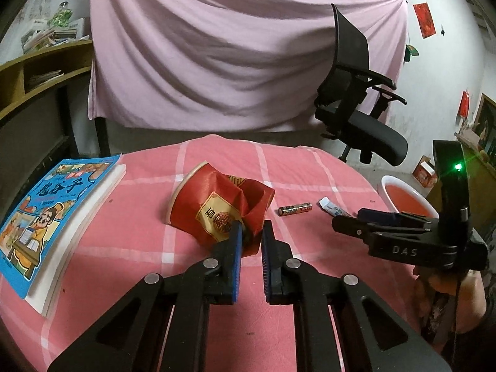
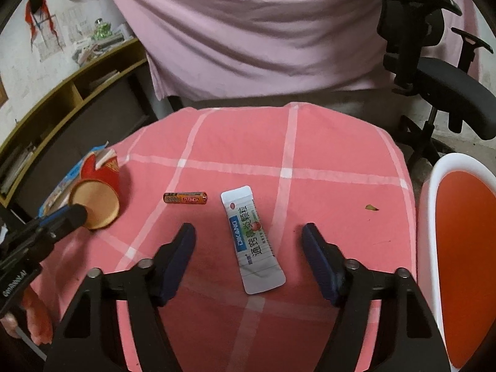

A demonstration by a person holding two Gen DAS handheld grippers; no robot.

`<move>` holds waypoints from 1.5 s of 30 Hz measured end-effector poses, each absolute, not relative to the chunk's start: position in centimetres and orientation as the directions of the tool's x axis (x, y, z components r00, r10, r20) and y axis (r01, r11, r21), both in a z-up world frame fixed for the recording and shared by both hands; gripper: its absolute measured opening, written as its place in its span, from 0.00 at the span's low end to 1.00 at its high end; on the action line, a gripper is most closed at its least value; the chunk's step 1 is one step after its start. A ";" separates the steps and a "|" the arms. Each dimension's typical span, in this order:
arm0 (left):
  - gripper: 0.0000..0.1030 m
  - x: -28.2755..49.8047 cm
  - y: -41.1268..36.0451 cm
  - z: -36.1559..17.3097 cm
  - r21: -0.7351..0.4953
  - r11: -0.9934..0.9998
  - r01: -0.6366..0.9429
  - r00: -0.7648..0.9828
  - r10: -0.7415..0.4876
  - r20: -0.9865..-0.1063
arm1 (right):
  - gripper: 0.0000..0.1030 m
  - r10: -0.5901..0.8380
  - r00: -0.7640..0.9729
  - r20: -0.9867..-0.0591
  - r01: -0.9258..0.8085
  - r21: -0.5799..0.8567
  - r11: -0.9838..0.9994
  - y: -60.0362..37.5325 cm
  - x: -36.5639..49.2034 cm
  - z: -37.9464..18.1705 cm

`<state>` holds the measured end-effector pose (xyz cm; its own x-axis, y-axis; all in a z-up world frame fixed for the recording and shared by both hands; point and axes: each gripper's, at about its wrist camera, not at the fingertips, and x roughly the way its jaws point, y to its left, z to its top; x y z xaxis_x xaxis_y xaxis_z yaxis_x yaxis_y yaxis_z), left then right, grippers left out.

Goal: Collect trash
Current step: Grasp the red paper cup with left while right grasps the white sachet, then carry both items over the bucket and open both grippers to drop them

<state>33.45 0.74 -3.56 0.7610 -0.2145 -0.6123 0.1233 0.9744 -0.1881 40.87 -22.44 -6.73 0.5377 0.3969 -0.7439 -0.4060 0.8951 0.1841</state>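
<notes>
My left hand-held gripper (image 1: 251, 228) is clenched on the crumpled rim of the red paper cup (image 1: 217, 206), which lies on its side on the pink checked worktop (image 2: 325, 142). My right hand-held gripper (image 2: 249, 232) stands released, jaws either side of the medicine sachet (image 2: 251, 241). The battery (image 2: 185, 198) lies untouched just beside it. Nothing seems binned yet (the red-lined bin (image 2: 434, 186) waits at the right edge).
</notes>
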 end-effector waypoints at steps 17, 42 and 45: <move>0.07 32.9 0.4 -2.9 -0.176 0.977 0.122 0.785 -0.204 -0.585 | 0.19 0.356 0.585 -0.728 -0.448 0.075 0.891 -21.0 39.4 -6.1; 0.07 28.6 -3.1 -1.5 -0.031 0.997 0.071 0.920 -0.077 -0.385 | 0.19 0.456 0.810 -0.369 -0.469 0.060 0.881 -23.3 33.9 -1.6; 0.07 28.4 -4.0 -1.1 -0.032 0.997 0.071 0.923 -0.078 -0.376 | 0.19 0.469 0.822 -0.322 -0.467 0.088 0.880 -24.2 33.1 -1.1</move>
